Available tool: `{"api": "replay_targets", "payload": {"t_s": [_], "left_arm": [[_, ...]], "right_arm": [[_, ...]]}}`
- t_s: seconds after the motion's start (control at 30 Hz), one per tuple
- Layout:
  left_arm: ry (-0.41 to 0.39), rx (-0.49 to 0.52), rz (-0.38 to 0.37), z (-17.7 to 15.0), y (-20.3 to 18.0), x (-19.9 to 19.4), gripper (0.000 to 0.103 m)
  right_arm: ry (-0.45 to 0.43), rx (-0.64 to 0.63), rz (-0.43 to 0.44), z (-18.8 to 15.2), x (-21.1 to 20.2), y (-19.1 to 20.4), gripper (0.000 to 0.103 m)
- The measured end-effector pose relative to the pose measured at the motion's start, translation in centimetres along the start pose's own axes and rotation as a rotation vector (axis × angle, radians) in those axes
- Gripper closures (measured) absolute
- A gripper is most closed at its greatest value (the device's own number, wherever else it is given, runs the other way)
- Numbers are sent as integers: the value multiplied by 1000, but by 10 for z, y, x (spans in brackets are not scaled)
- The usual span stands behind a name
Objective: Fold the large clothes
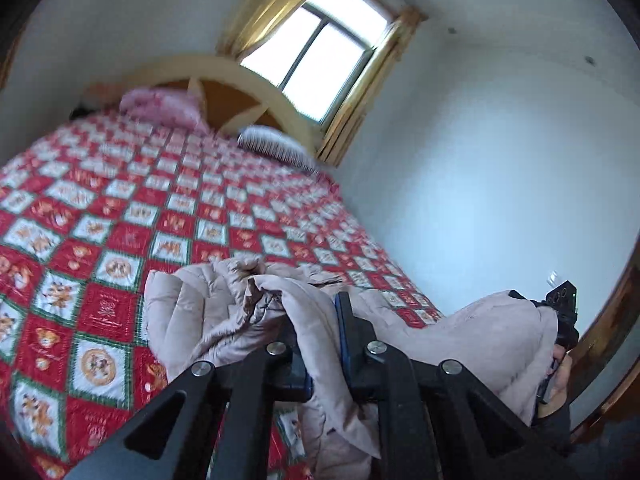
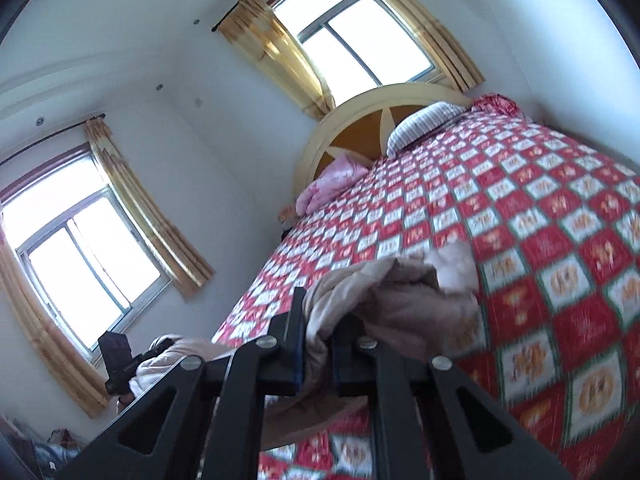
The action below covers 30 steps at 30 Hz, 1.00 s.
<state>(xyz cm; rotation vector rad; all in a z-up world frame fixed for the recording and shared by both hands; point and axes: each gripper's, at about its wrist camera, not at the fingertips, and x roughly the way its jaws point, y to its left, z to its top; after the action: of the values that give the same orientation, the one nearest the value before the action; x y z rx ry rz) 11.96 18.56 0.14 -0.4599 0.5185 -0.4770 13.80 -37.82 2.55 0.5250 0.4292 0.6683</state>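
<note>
A large beige padded coat [image 1: 224,312] lies crumpled on the near part of the bed [image 1: 120,208], which has a red and white checked cover. My left gripper [image 1: 320,320] is shut on a fold of the coat. My right gripper [image 2: 318,320] is shut on another fold of the coat [image 2: 400,300], held a little above the cover [image 2: 540,240]. The right gripper also shows at the right of the left wrist view [image 1: 564,312], behind a raised part of the coat. The left gripper shows at the lower left of the right wrist view [image 2: 116,364].
A pink pillow [image 1: 160,110] and a striped pillow [image 1: 272,144] lie by the wooden headboard [image 1: 240,92]. Windows with yellow curtains [image 2: 280,44] are behind and beside the bed. A wooden door frame [image 1: 616,344] stands at the right.
</note>
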Motion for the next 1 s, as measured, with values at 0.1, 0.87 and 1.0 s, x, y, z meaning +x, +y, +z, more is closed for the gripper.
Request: {"api": "replay_targets", "payload": {"t_s": [0.1, 0.87, 1.0], "left_arm": [[77, -39, 31, 14, 32, 46, 93], [-168, -159, 22, 77, 109, 17, 9], [-136, 46, 106, 69, 48, 59, 9]], "right_arm": [[22, 39, -53, 26, 38, -14, 91], [330, 227, -315, 39, 243, -152, 92], [347, 220, -340, 36, 264, -153, 92]]}}
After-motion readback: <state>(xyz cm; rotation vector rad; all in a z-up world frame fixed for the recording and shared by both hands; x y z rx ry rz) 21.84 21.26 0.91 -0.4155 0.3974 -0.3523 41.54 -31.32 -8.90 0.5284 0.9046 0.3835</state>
